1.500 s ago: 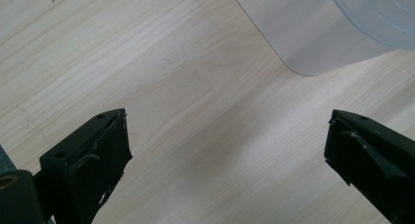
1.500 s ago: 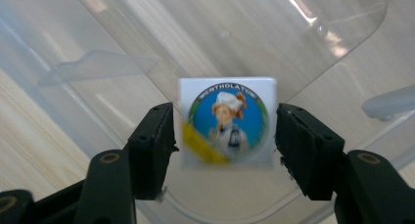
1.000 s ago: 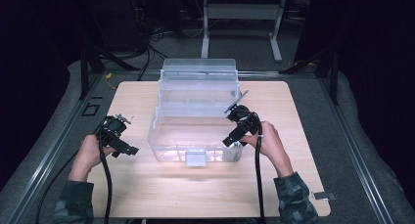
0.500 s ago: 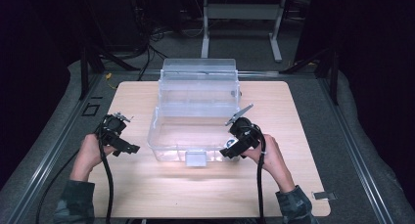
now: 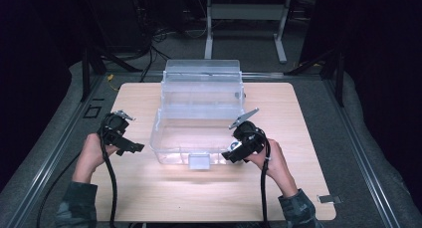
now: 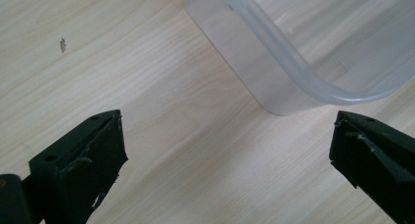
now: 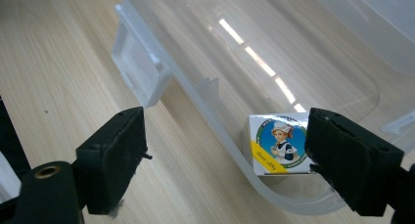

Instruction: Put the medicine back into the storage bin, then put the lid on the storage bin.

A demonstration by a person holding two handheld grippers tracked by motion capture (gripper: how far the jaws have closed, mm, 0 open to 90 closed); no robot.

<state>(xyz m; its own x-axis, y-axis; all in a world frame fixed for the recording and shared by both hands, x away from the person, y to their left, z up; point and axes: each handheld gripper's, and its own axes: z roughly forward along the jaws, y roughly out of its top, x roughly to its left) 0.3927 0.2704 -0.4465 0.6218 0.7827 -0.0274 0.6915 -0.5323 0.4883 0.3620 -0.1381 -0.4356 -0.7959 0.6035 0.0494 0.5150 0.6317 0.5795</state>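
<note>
A clear plastic storage box stands mid-table with its lid tipped up behind it. Inside its front right corner lies a small white carton with a round blue picture. My right gripper is at that corner, open. In the right gripper view the right gripper straddles the box's curved rim, one jaw over the table and the other inside, right beside the carton. My left gripper is open off the box's front left corner. In the left gripper view the left gripper holds nothing, and the box's corner lies ahead.
A clear latch tab sticks out from the box's front wall, to the left of my right gripper in the right gripper view. The wooden tabletop sits on grey padding. Cables trail from both grippers toward the near edge.
My right gripper has moved along the box's right side toward the near edge, reaching the front right corner. The left gripper has stayed put.
</note>
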